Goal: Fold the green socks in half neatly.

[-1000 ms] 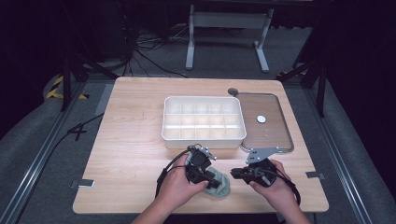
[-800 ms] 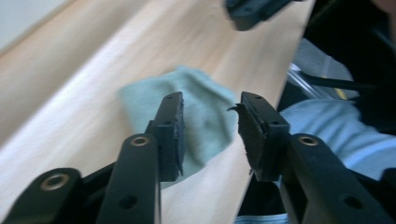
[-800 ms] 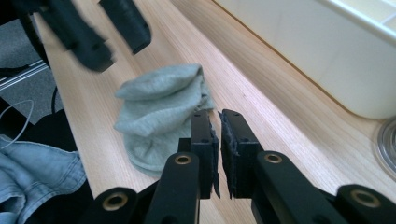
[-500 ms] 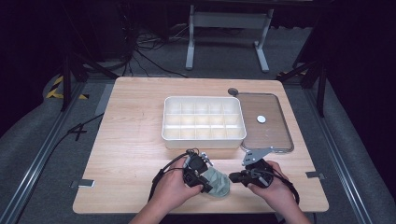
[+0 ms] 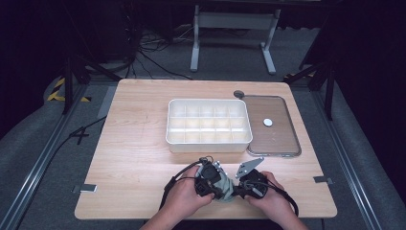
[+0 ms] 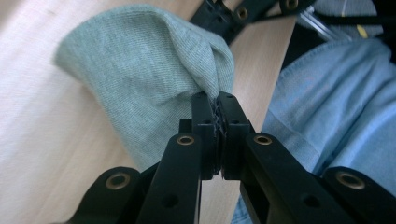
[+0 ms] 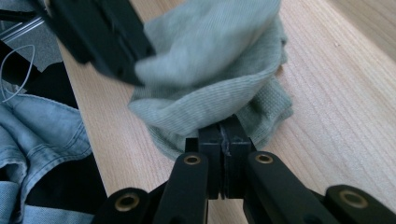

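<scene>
At the table's near edge (image 5: 119, 211), the left gripper (image 6: 217, 103) has just been closing and now pinches an edge of the grey-green sock (image 6: 140, 79) between its jaws. The right gripper (image 7: 227, 127) has closed too, nipping the sock's opposite edge. The sock lies bunched on the wood between both hands. Farther off sit the white divided box (image 5: 208, 143) and, beside it, the clear lid (image 5: 280, 139).

Right gripper (image 7: 226, 140) fingers pinching grey-green sock (image 7: 219, 88) edge.

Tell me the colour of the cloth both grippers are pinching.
Pale grey-green knit cloth, plain, no pattern; the left gripper view shows it best.
</scene>
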`<state>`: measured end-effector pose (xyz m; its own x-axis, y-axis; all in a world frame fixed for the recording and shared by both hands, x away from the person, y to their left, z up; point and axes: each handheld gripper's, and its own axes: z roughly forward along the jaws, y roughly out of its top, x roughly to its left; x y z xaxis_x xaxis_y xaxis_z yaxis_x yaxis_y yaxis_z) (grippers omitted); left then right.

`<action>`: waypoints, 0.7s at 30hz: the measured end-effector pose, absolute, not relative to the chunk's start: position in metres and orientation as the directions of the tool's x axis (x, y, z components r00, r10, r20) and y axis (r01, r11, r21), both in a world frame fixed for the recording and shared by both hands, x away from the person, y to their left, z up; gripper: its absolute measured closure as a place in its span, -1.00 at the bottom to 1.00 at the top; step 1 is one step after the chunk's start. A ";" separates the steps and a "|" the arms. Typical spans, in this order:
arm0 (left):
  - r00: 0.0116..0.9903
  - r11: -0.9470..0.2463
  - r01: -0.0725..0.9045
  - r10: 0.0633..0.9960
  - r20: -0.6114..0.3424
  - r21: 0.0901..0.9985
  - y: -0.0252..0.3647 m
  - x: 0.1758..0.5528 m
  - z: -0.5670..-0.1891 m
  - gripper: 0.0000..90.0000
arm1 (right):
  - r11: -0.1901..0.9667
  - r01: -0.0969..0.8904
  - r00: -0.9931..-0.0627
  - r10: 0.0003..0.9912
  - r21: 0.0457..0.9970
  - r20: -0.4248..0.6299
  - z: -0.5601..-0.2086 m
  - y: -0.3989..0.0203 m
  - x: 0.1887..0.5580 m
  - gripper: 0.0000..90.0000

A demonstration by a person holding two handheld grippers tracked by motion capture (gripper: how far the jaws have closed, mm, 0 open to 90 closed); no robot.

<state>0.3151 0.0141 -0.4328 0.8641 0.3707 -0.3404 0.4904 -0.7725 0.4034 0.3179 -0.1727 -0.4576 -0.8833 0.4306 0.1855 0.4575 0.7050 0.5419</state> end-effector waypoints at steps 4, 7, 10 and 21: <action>0.853 -0.784 0.499 0.371 -0.366 0.369 0.011 0.318 -0.443 0.91 | 0.702 0.460 -0.882 0.431 0.544 0.190 -0.458 -0.173 0.318 0.98; 0.847 -0.786 0.498 0.353 -0.397 0.365 0.012 0.319 -0.447 0.79 | 0.703 0.464 -0.879 0.437 0.539 0.188 -0.455 -0.176 0.319 0.94; 0.841 -0.779 0.506 0.351 -0.411 0.370 0.012 0.320 -0.448 0.71 | 0.689 0.465 -0.875 0.451 0.556 0.174 -0.444 -0.183 0.320 0.94; 0.827 -0.744 0.534 0.359 -0.433 0.402 0.010 0.318 -0.448 0.62 | 0.634 0.427 -0.886 0.435 0.645 0.160 -0.434 -0.172 0.312 0.91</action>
<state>0.3184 0.0103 -0.4480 0.8267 0.3587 -0.4335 0.5336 -0.7440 0.4021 0.3117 -0.1722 -0.4344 -0.8862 0.4347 0.1601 0.4274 0.6339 0.6446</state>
